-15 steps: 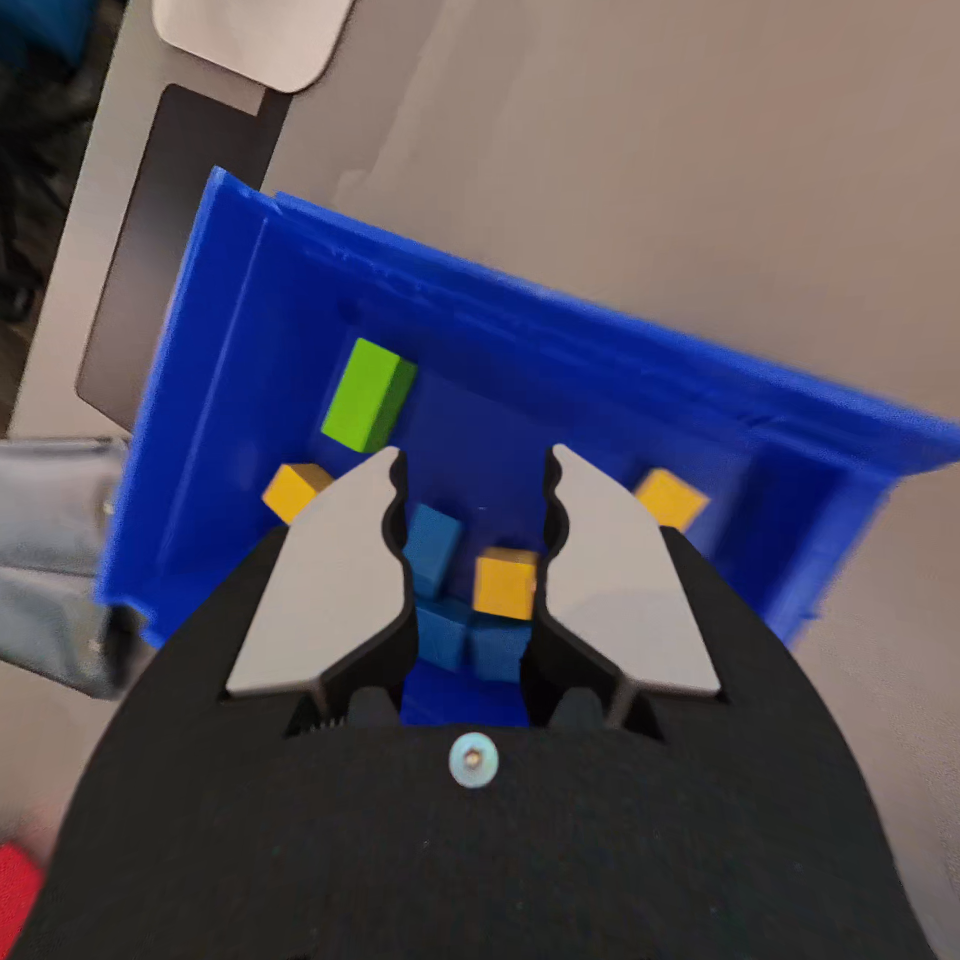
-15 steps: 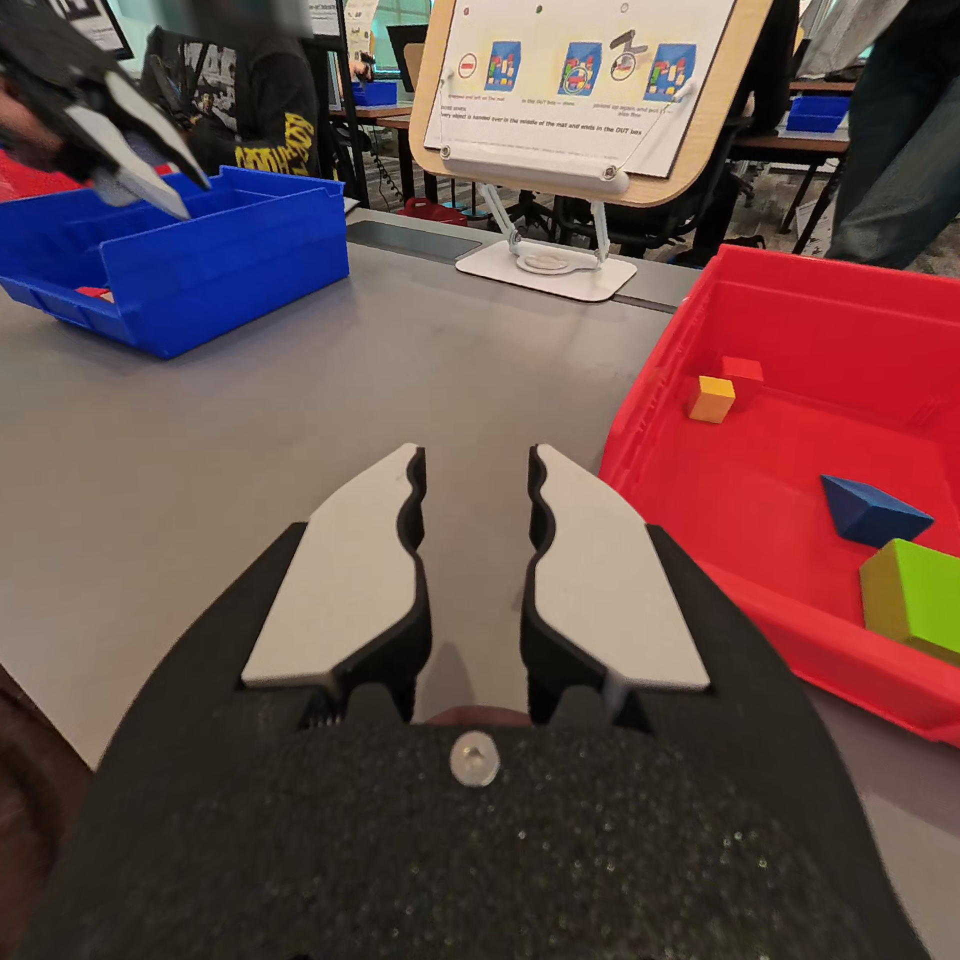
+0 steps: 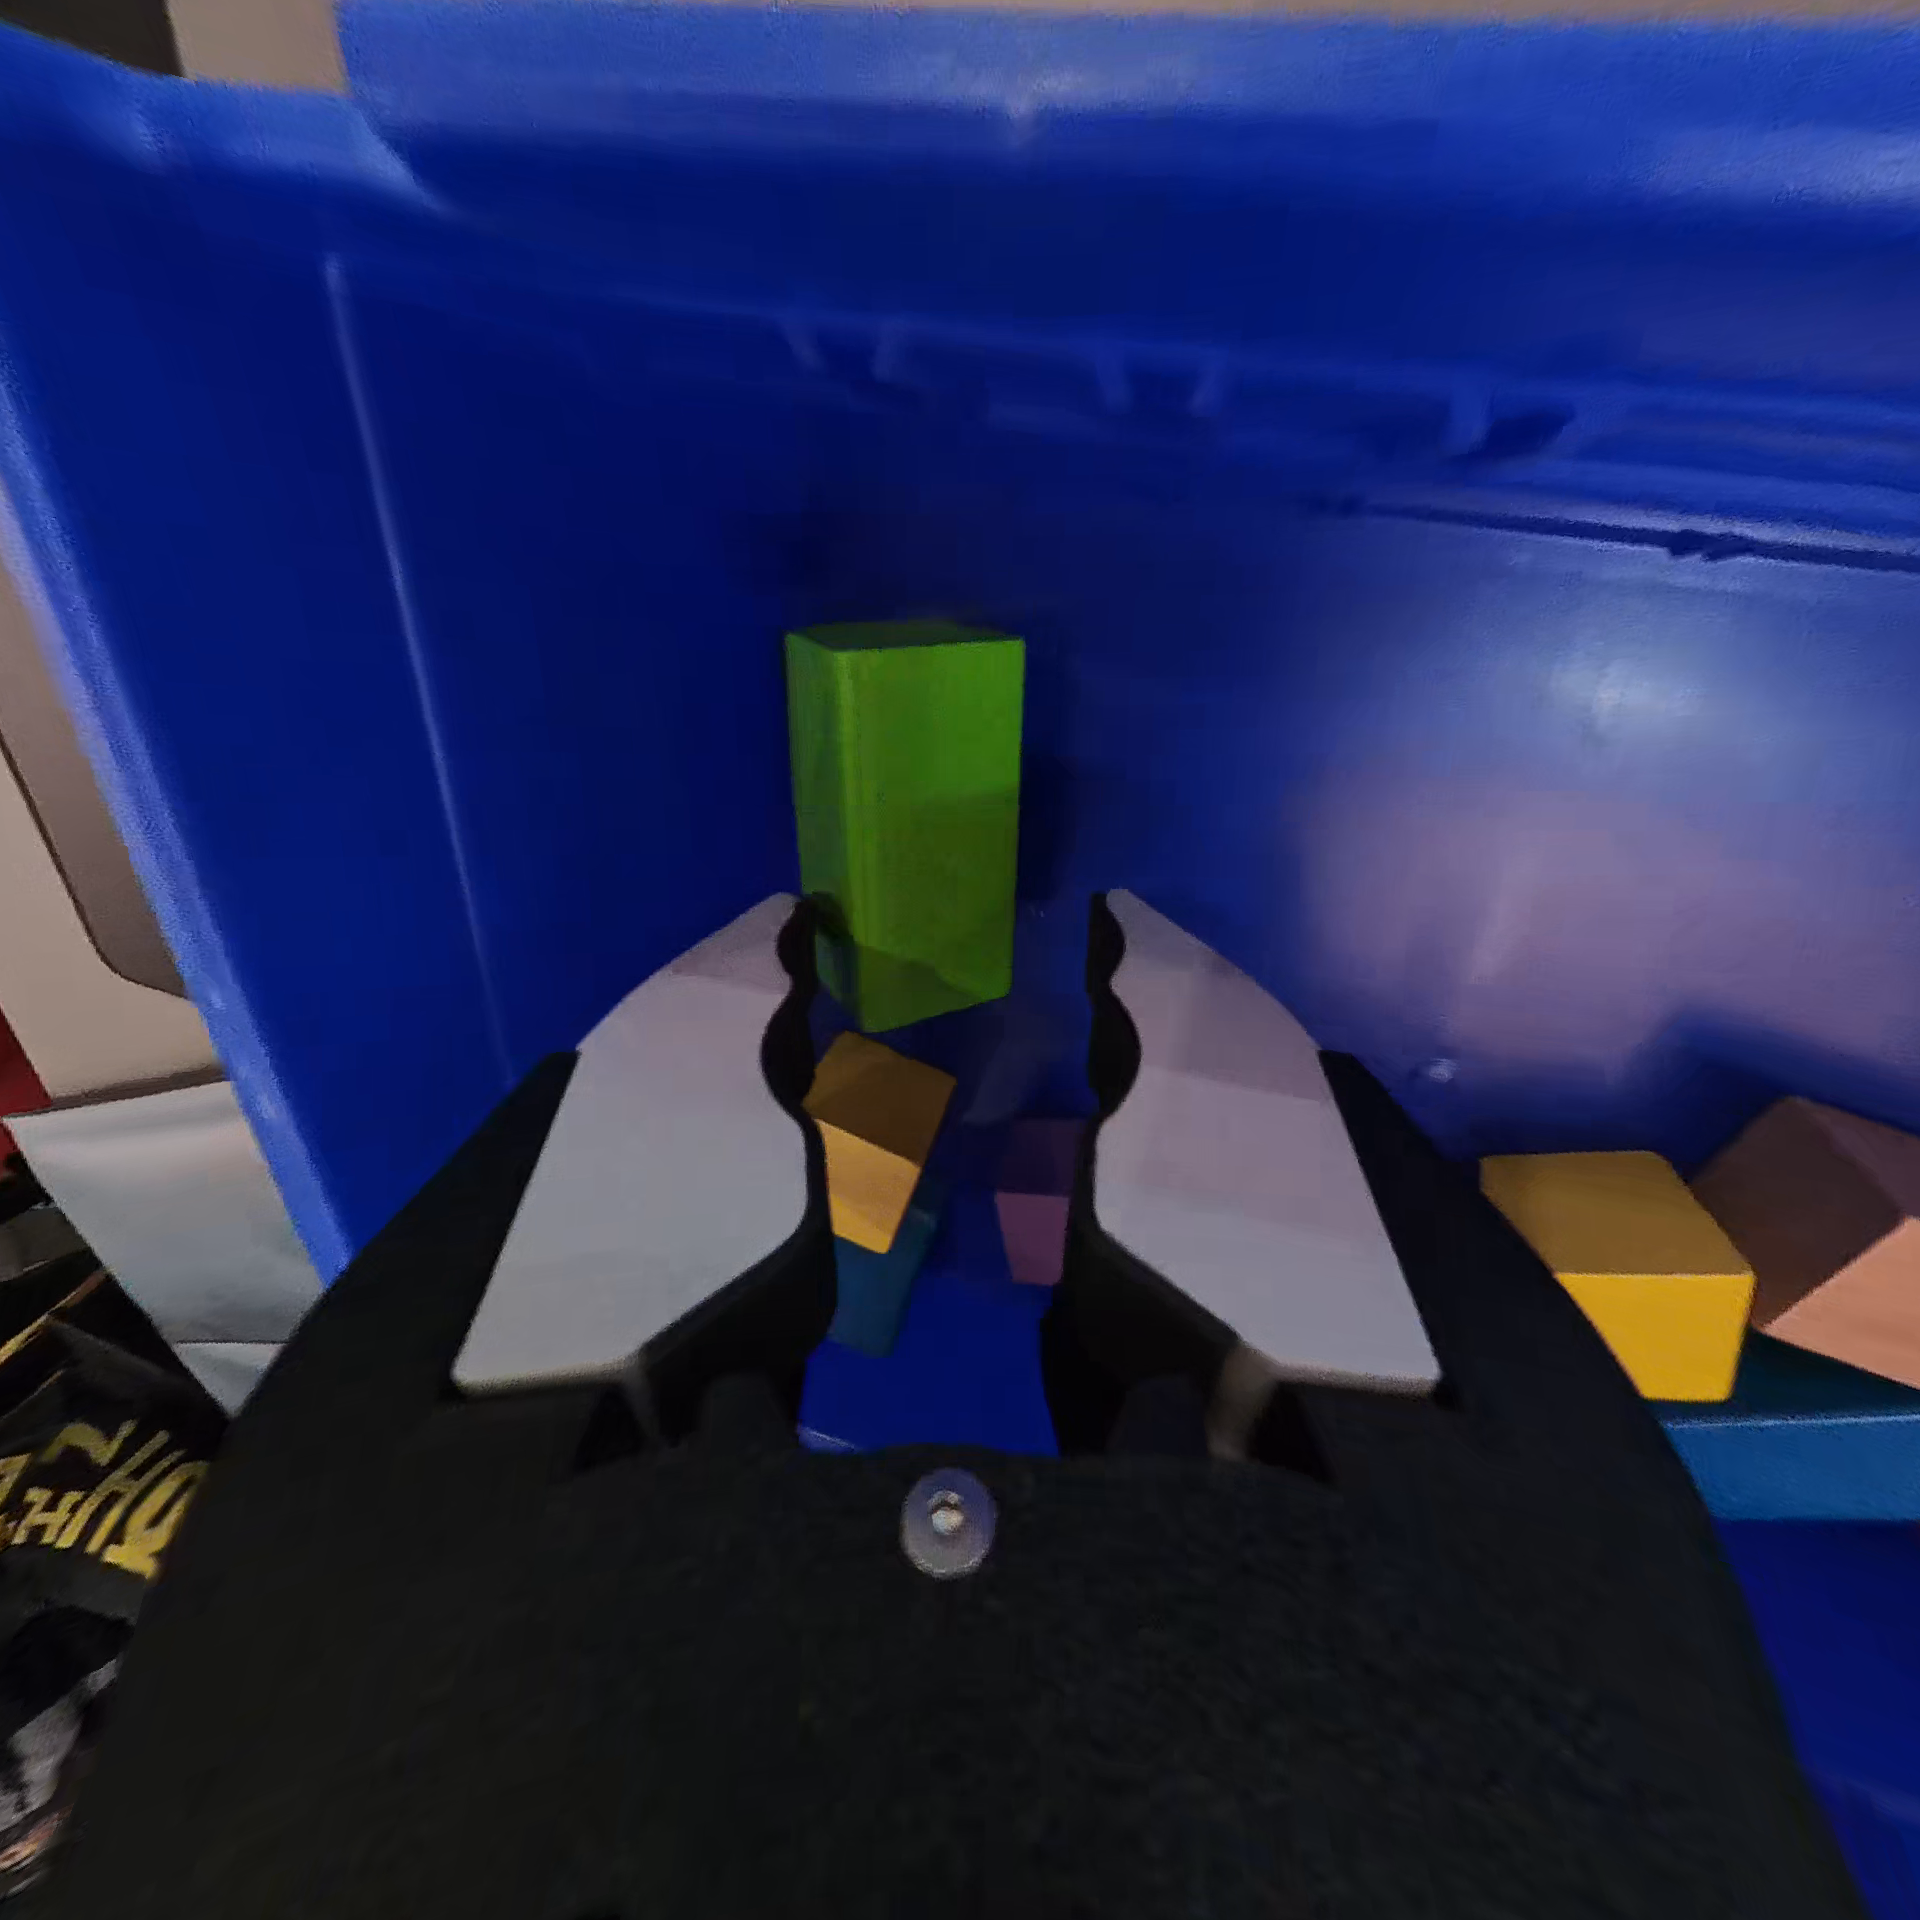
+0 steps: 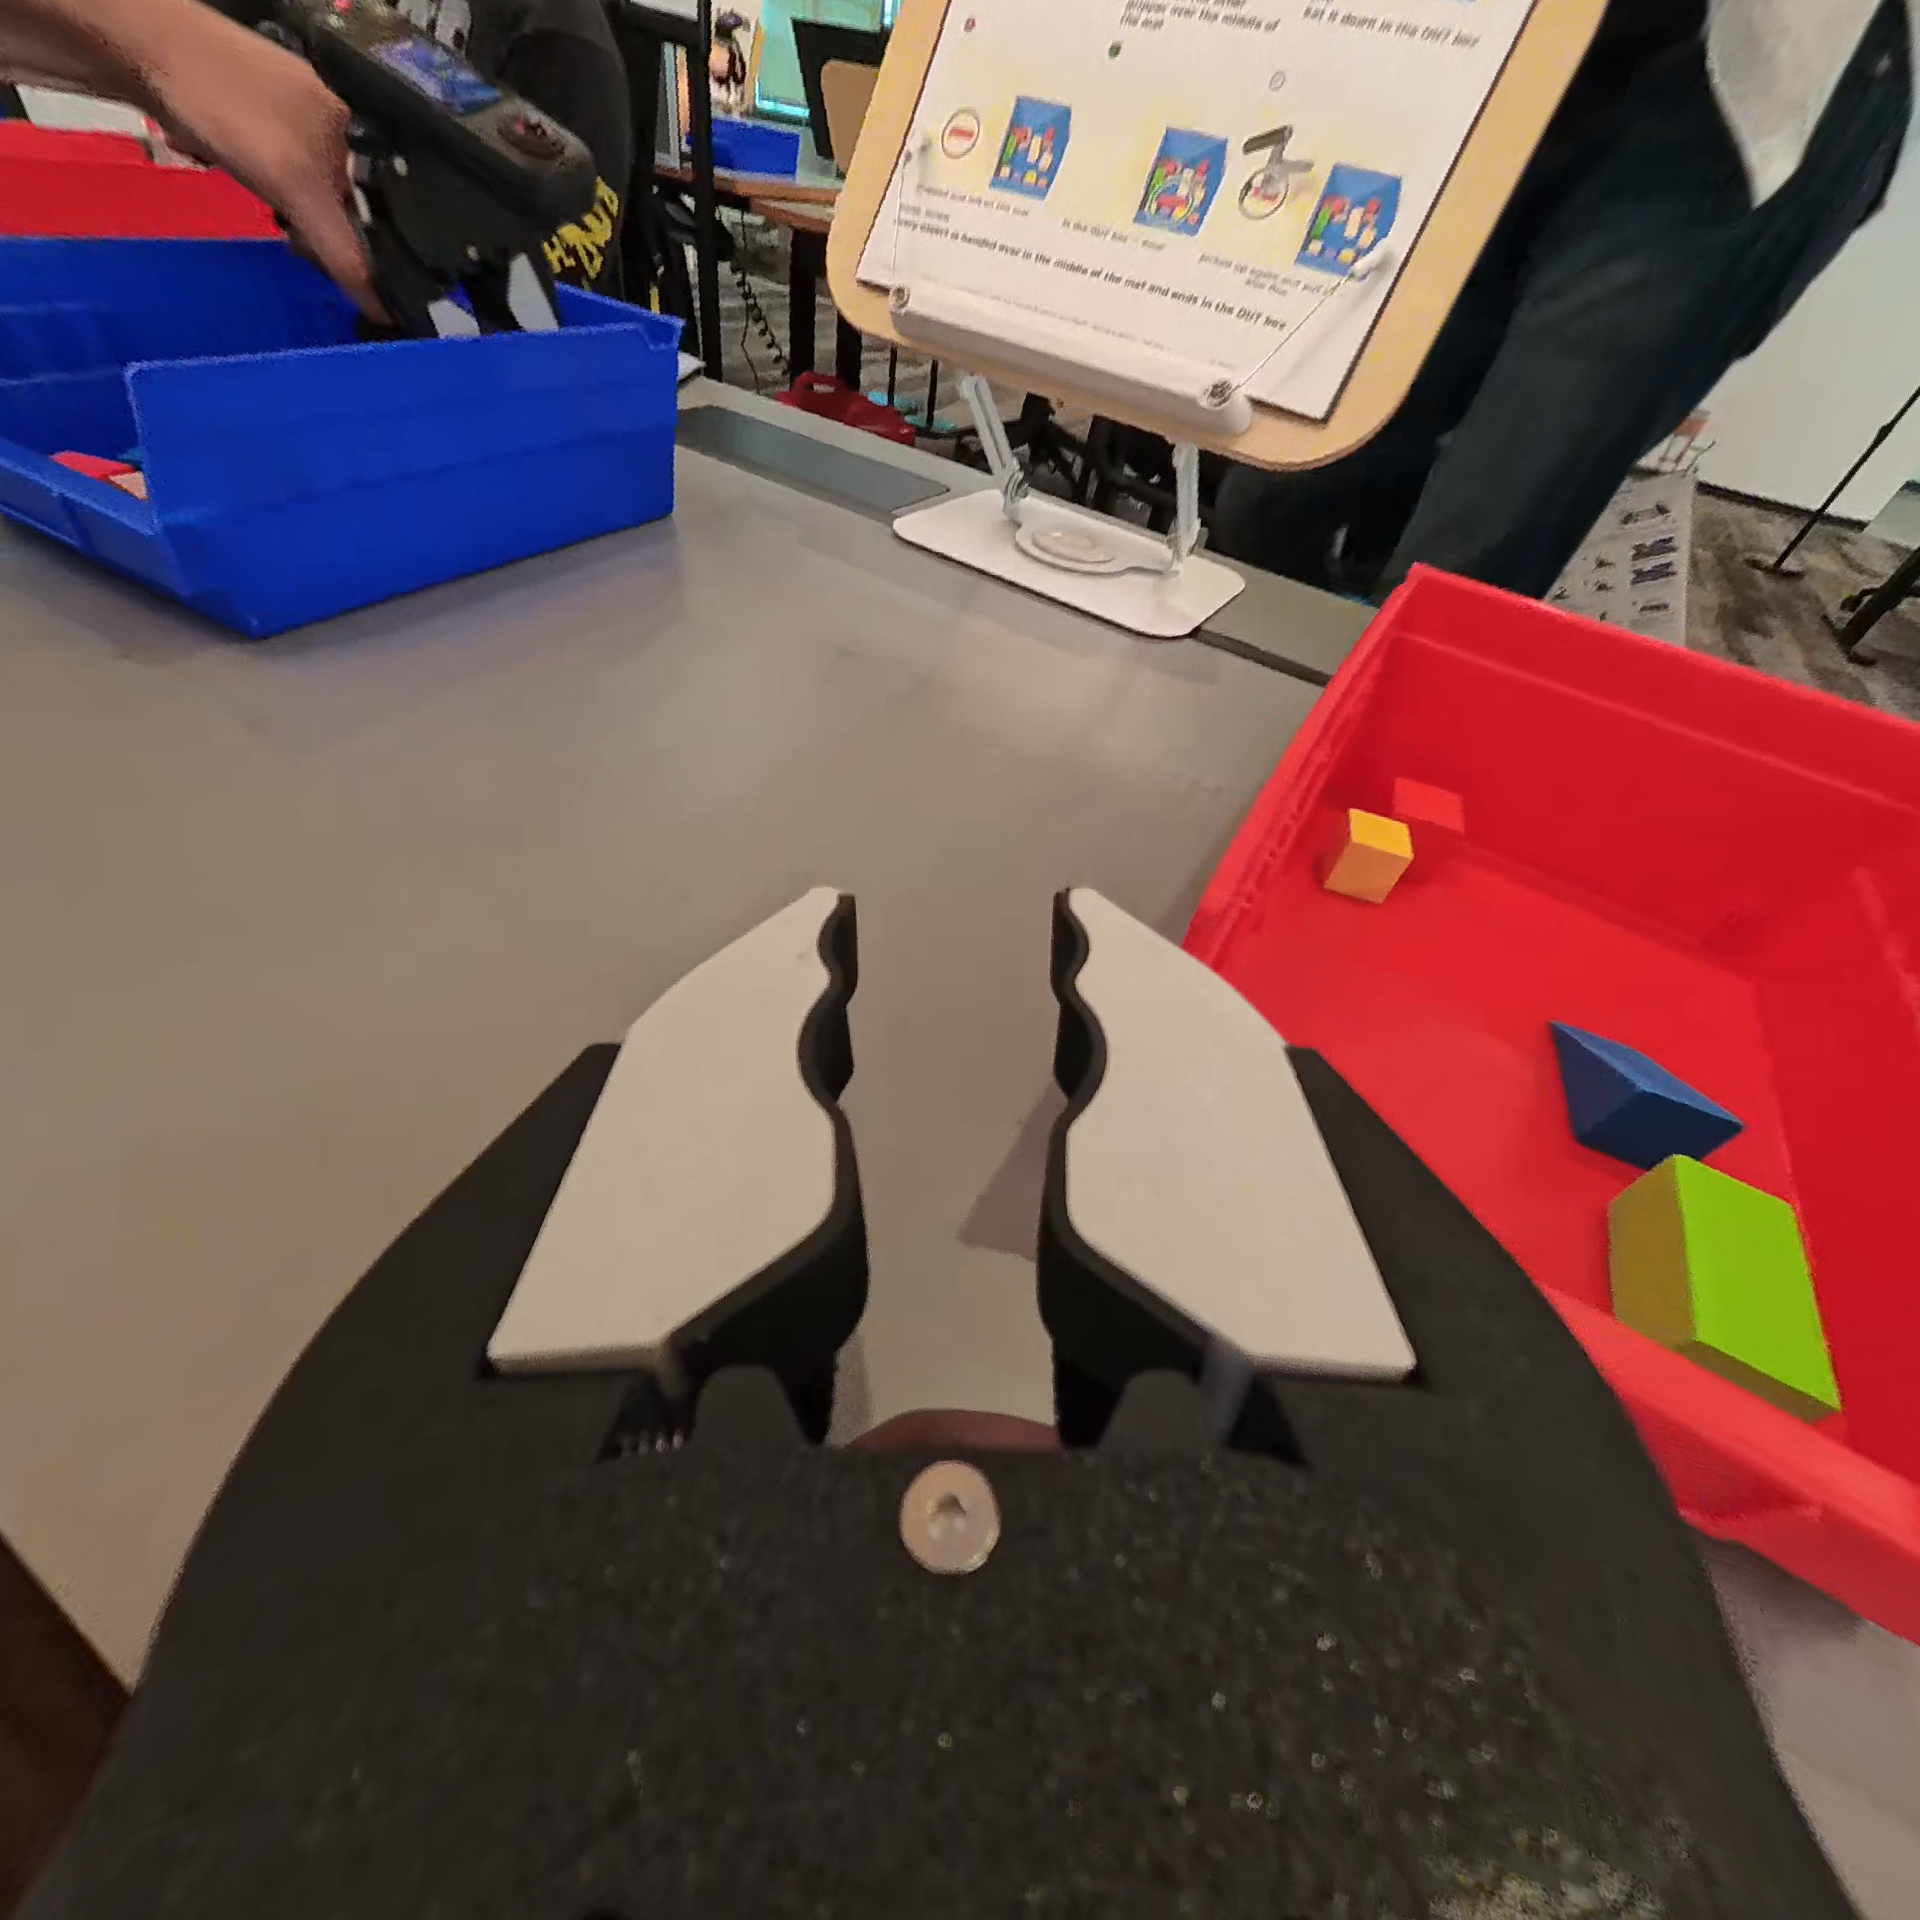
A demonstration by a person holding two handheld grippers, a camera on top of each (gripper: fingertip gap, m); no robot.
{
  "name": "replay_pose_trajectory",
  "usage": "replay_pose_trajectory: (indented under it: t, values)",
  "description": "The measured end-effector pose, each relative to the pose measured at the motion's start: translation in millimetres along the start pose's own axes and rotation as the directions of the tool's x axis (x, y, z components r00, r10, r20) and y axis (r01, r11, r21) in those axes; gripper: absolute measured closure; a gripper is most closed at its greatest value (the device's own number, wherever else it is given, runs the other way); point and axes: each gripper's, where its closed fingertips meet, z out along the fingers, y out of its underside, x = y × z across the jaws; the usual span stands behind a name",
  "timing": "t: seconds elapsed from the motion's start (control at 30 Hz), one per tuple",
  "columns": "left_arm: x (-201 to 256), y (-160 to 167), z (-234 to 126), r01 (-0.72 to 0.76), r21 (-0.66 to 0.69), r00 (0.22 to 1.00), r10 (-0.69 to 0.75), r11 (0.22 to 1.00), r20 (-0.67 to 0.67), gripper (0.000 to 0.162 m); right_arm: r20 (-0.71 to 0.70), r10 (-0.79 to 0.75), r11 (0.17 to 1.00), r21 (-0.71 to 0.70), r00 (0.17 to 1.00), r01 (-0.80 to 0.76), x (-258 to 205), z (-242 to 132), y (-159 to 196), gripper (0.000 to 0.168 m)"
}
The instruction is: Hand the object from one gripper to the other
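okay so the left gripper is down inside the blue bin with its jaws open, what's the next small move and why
Probably ease the left gripper a little further forward, then close. Its jaws stand open and hold nothing, and the upright green rectangular wooden block inside the blue plastic bin sits just beyond the fingertips, only its lower end between them. The right gripper waits open over the grey table.

The left bin (image 4: 416, 488) sits far left on the table (image 4: 520, 831), the stand (image 4: 1081, 551) behind, another bin (image 4: 1558, 707) right.
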Motion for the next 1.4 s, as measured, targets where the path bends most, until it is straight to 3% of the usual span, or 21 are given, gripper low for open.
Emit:
replay_pose_trajectory:
  t: [0.13, 0.27, 0.47, 0.63, 0.73, 0.87, 1.0, 1.1, 1.27, 1.4]
  values:
    - [-3.6, 2.6, 5.9, -0.012, -0.025, 1.000, 0.013, 1.000, 0.001, 0.111, 0.025, -0.045, 0.998, -0.046, 0.999, 0.046, -10.9, 9.3, 9.6, 0.133]
    - [-1.9, 2.0, 11.3, -0.009, -0.021, 1.000, 0.009, 1.000, 0.000, 0.120, 0.053, -0.068, 0.995, -0.065, 0.996, 0.071, -21.3, 14.7, 13.5, 0.133]
    - [7.7, 4.7, 5.5, 0.078, -0.065, 0.996, -0.081, 0.995, -0.042, 0.125, 0.067, -0.067, 0.996, -0.062, 0.995, 0.071, -25.5, 16.1, 11.9, 0.133]
    - [19.1, -2.2, -47.3, 0.220, 0.133, 0.975, -0.219, 0.966, -0.024, 0.127, 0.089, -0.023, 0.999, -0.040, 0.996, 0.026, -28.2, 12.1, 6.4, 0.133]
    - [40.0, -12.9, -102.4, 0.321, 0.374, 0.946, -0.315, 0.870, -0.079, 0.128, 0.122, 0.004, 1.000, -0.031, 0.993, 0.000, -33.2, 11.8, 4.1, 0.133]
    - [86.5, -36.4, -169.2, 0.408, 0.652, 0.910, -0.345, 0.639, -0.231, 0.128, 0.235, 0.069, 0.998, -0.003, 0.970, -0.070, -52.5, 26.7, -11.4, 0.134]
    - [143.8, -85.8, -222.8, 0.469, 0.796, 0.883, -0.190, 0.382, -0.429, 0.128, 0.448, 0.095, 0.993, 0.020, 0.889, -0.116, -91.4, 58.4, -52.1, 0.132]
    - [175.3, -125.2, -258.0, 0.506, 0.838, 0.859, -0.027, 0.203, -0.512, 0.128, 0.616, 0.109, 0.982, 0.054, 0.780, -0.180, -122.7, 79.8, -100.7, 0.128]
    - [200.9, -176.3, -275.7, 0.535, 0.840, 0.835, 0.091, 0.091, -0.542, 0.128, 0.797, 0.177, 0.924, 0.067, 0.577, -0.376, -158.6, 97.5, -173.9, 0.124]
    - [213.5, -197.6, -273.1, 0.555, 0.830, 0.819, 0.137, 0.059, -0.558, 0.128, 0.807, 0.214, 0.879, 0.087, 0.551, -0.469, -161.4, 109.7, -195.1, 0.123]
